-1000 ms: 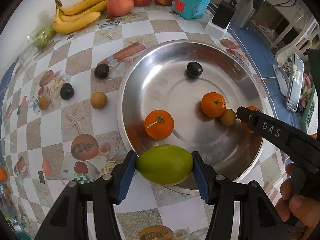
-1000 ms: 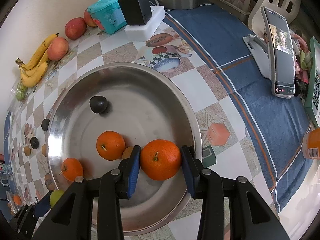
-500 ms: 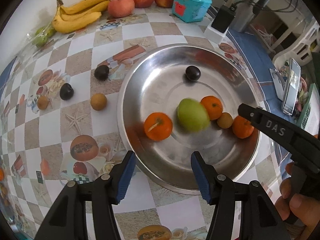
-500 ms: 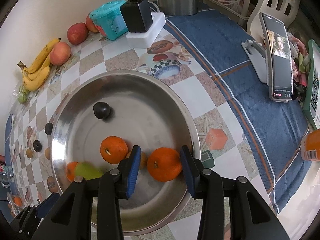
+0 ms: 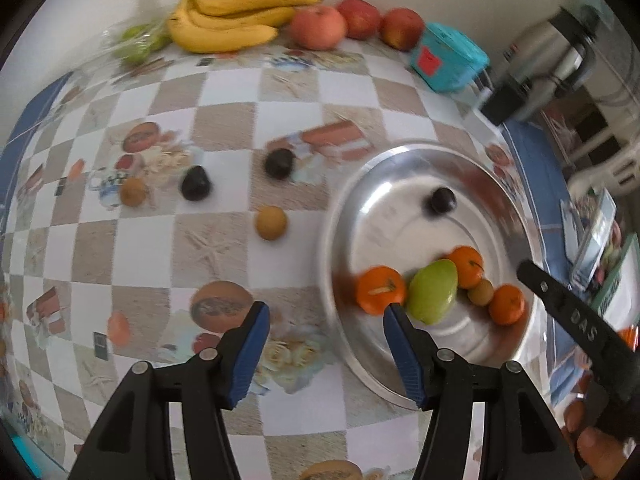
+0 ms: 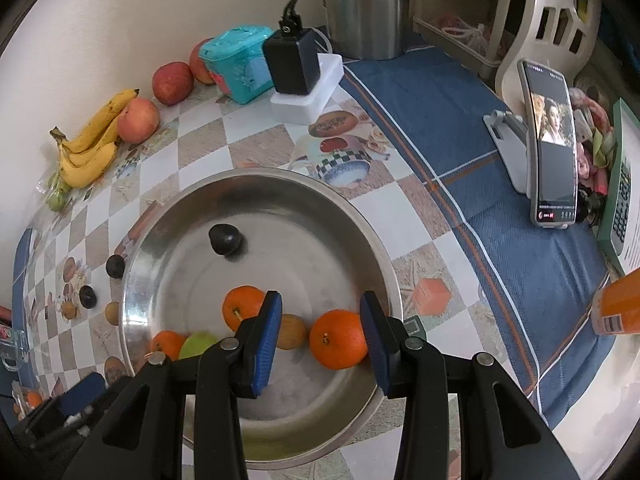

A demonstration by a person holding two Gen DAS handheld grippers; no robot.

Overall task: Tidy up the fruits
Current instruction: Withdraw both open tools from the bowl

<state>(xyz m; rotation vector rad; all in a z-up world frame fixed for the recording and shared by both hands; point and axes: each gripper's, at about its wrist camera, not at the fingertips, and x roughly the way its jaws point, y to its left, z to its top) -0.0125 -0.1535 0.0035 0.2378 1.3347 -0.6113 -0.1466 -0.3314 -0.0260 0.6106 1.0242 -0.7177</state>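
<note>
Green fruit (image 5: 433, 297) now lies in the metal bowl (image 5: 400, 168); my left gripper (image 5: 325, 312) and right gripper (image 6: 320, 312) both gape, empty.

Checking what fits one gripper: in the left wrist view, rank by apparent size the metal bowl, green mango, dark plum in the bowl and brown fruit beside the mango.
1. metal bowl
2. green mango
3. dark plum and brown fruit: too alike to rank.

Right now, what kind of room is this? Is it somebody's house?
Probably a home kitchen or dining corner. Fruit like bananas lies on a checkered food-print tablecloth, a steel bowl holds oranges, and a phone leans on a stand nearby.
</note>
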